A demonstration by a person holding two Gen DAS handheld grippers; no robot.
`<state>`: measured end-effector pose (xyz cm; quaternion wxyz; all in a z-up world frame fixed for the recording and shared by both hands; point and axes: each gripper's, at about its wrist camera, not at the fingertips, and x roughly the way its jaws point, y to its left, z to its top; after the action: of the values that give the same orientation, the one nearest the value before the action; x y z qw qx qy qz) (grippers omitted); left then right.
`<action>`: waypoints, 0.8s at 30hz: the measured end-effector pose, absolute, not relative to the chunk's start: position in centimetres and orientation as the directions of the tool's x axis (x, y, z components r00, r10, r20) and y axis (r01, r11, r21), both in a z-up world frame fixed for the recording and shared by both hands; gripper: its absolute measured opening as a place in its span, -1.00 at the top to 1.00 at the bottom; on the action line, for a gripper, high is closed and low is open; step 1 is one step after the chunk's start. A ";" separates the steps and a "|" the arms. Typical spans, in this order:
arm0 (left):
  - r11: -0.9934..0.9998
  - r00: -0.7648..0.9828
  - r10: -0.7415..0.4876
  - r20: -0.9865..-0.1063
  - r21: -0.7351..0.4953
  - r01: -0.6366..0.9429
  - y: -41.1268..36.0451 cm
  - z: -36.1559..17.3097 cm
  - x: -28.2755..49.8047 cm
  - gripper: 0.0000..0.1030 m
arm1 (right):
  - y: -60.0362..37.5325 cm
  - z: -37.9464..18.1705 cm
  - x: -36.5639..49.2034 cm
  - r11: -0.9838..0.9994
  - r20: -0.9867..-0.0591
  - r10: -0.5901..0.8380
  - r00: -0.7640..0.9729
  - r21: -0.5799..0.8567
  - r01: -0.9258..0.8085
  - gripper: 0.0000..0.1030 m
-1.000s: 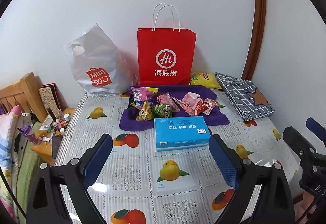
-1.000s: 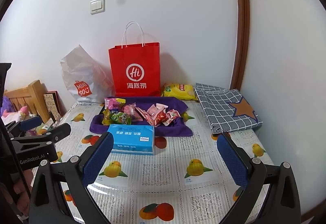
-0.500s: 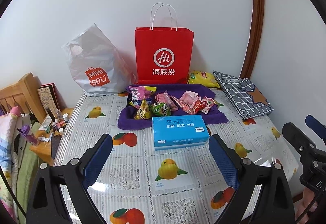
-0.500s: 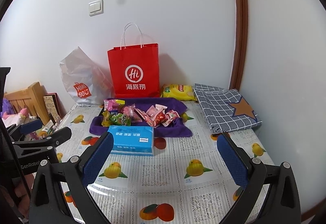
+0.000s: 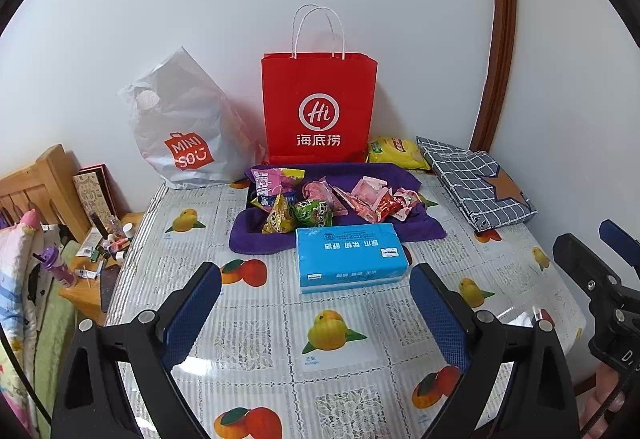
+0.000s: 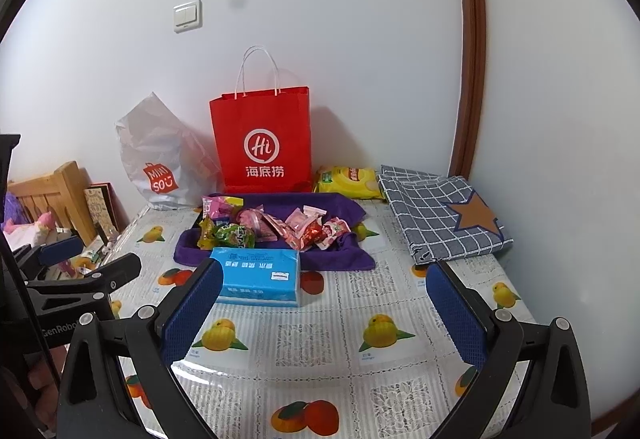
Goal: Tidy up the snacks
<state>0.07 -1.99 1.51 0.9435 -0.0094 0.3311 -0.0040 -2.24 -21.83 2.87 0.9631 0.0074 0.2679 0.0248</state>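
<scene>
While both grippers hang above the near edge of the worktop [image 5: 256, 343], the snacks [image 5: 320, 201] lie heaped on a purple cloth-lined tray [image 5: 256, 239] at the centre of each frame. The left gripper [image 5: 316, 313] has its blue-padded fingers [image 5: 192, 315] spread wide with nothing between them, and the right gripper [image 6: 326, 319] likewise has its fingers [image 6: 456, 319] wide apart and empty. A blue tissue pack [image 5: 350, 257] lies just in front of the tray, touching its near edge. Behind the tray a red paper bag [image 5: 318, 111] stands upright against the wall, with a grey Miniso plastic bag [image 5: 180, 131] to its left and a yellow packet [image 5: 394, 153] to its right. A folded checked cloth with a star [image 6: 444, 217] lies at centre right.
</scene>
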 end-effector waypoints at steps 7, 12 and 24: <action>1.000 0.781 -0.013 -0.625 -0.018 0.002 -2.0 1.6 0.1 -0.85 | -21.7 3.0 -2.2 0.999 -0.513 0.051 0.857 0.024 -0.045 -0.95; 1.000 0.781 -0.018 -0.625 -0.031 -0.002 -1.9 1.8 0.1 -0.85 | -21.5 2.9 -2.2 0.999 -0.515 0.049 0.856 0.015 -0.047 -0.95; 0.999 0.784 -0.018 -0.620 -0.032 -0.002 -1.8 1.9 -0.3 -0.85 | -21.3 2.9 -2.2 0.998 -0.513 0.055 0.856 0.023 -0.050 -0.95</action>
<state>-0.29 -1.77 1.90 0.9444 -0.0152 0.3285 -0.0044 -2.24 -21.35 2.92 0.9634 0.0044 0.2666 0.0274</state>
